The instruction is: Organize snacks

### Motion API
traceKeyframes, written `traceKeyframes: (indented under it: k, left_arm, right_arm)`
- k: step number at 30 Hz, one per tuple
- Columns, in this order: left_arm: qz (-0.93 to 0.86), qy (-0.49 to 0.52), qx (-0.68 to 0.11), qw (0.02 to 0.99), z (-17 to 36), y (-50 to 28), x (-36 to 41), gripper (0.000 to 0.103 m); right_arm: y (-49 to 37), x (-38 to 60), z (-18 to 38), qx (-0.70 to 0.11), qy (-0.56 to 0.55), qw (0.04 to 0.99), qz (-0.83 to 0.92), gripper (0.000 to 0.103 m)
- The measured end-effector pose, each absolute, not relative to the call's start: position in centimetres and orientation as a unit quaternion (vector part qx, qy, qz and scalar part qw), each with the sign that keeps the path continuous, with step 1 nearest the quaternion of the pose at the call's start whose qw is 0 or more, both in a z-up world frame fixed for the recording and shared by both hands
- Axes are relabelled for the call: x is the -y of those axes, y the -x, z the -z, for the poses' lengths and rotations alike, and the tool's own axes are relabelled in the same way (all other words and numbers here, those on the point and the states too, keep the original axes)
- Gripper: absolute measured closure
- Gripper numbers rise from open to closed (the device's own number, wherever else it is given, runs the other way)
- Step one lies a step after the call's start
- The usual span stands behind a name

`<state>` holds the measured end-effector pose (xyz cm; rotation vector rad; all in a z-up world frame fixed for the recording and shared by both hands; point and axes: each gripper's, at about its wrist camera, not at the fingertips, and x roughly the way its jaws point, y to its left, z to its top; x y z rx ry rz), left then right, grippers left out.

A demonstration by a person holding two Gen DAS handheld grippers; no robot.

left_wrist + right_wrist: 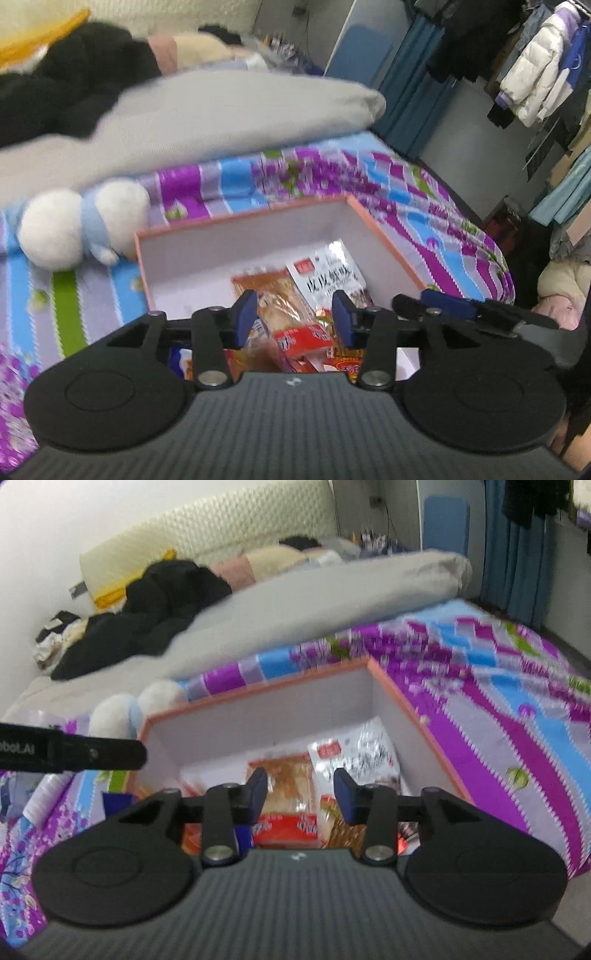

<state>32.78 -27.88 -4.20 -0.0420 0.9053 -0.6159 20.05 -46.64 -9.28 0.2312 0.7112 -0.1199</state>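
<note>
Both empty: left gripper (291,317) and right gripper (300,794) hover with jaws wide over the box (388,240) on the bed (424,206). Snack packets (280,299) sit piled at its near-right corner. Risk: crowded grippers colliding, or pinching two overlapping packets.

We count one pink-edged box (384,236), at least four snack packets (280,295) inside it, one plush toy (77,229), and two grippers (293,317).
</note>
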Motion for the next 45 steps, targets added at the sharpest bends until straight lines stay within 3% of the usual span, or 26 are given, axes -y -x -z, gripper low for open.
traceKeyframes:
  k: [9, 16, 31, 45]
  left_arm:
    - [0.3, 0.009, -0.341, 0.891, -4.2, -28.2, 23.9, 0.051]
    - [0.3, -0.01, -0.297, 0.907, -6.4, -23.4, 21.8, 0.051]
    - [0.287, -0.025, -0.245, 0.926, -4.3, -14.7, 17.3, 0.051]
    - [0.26, -0.041, -0.252, 0.931, 0.6, -9.6, 15.4, 0.051]
  right_arm:
    - [-15.3, 45.8, 1.7, -0.261, -0.108, 0.957, 0.06, 0.061]
    - [-10.8, 44.0, -1.4, -0.217, -0.107, 0.969, 0.053, 0.061]
    - [-3.7, 40.7, 0.6, -0.195, -0.126, 0.972, 0.041, 0.061]
    - [0.4, 38.1, 4.1, -0.201, -0.13, 0.969, 0.068, 0.061]
